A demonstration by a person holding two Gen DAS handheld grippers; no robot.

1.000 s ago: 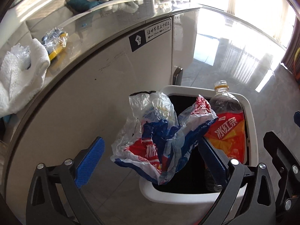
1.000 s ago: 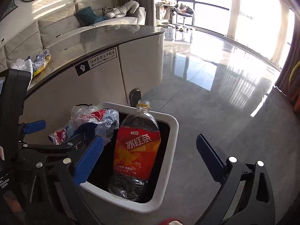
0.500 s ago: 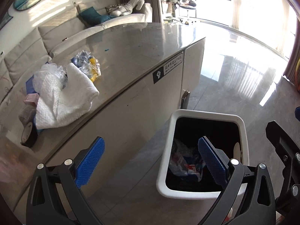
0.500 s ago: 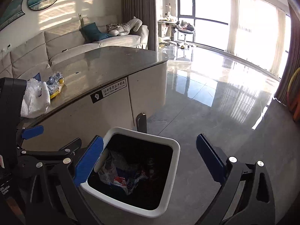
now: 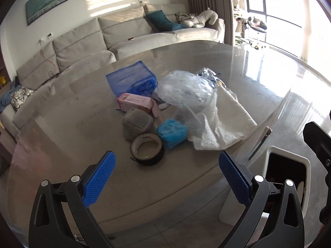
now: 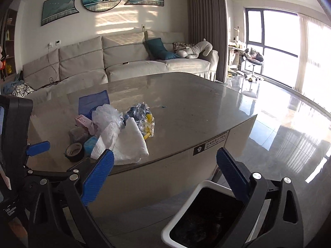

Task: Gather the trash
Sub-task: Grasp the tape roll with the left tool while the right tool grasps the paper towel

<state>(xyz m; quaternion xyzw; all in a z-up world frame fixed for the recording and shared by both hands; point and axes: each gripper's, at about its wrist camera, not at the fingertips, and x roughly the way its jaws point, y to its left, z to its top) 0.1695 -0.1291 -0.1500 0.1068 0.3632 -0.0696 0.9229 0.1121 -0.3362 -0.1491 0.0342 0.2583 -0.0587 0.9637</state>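
A heap of trash lies on the grey table point(image 5: 62, 124): a clear plastic bag point(image 5: 184, 88), a white cloth point(image 5: 223, 124), a blue crumpled wad point(image 5: 172, 131), a black tape roll point(image 5: 146, 149), a pink box point(image 5: 134, 101), a grey bundle point(image 5: 136, 123) and a blue flat bag point(image 5: 130, 78). My left gripper point(image 5: 165, 181) is open and empty, near the table's front edge, short of the tape roll. My right gripper point(image 6: 164, 175) is open and empty above the white trash bin point(image 6: 178, 223). The heap also shows in the right wrist view, with the white cloth point(image 6: 128, 142) and a yellow-blue wrapper point(image 6: 144, 119).
The bin point(image 5: 306, 163) stands on the floor by the table's right side. A grey sofa point(image 6: 124, 60) runs behind the table. Glossy floor point(image 6: 289, 128) stretches right toward big windows. The left gripper's body point(image 6: 14, 134) fills the left edge of the right wrist view.
The snack bag and the bottle dropped into the bin. Both grippers then rose and swung from the bin up toward the table; the left now faces the trash heap.
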